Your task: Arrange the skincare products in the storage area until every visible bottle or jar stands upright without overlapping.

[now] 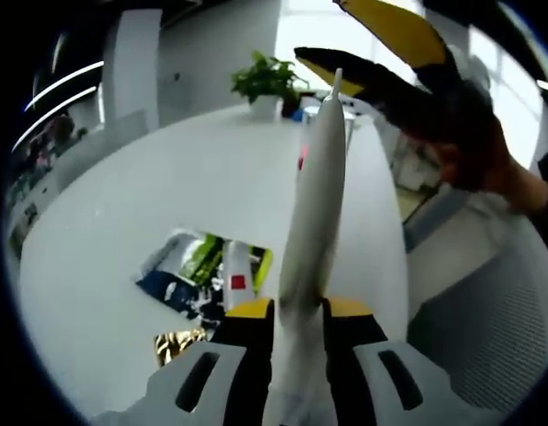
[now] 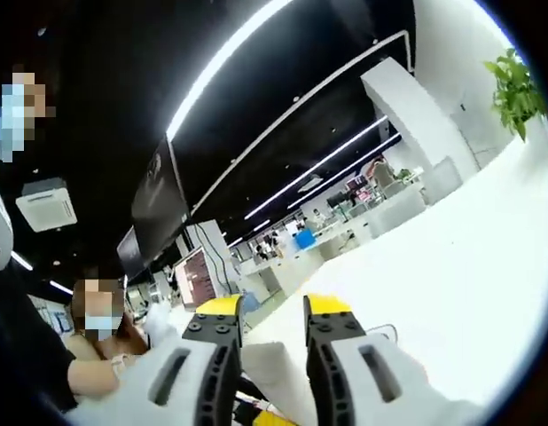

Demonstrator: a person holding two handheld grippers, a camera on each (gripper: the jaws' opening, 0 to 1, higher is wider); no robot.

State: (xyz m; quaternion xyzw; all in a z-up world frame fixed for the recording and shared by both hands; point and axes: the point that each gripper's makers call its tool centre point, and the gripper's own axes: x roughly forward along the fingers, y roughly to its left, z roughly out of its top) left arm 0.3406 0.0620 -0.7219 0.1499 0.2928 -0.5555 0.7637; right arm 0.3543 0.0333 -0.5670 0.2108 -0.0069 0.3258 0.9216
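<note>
Clamped low between the left tongs (image 1: 298, 311), a white tube (image 1: 314, 195) rises over the bench (image 1: 123, 231), above the packets (image 1: 203, 266) mid-bench. Held so low, it could tip or slip. Right tongs (image 2: 272, 319) pinch something white, possibly that tube.

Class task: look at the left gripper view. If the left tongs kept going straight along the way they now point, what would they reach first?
Probably the other tongs, which cross the view near the tip of the white tube held by the left tongs. Depth is unclear, so they might pass it and reach the potted plant beyond.
</note>
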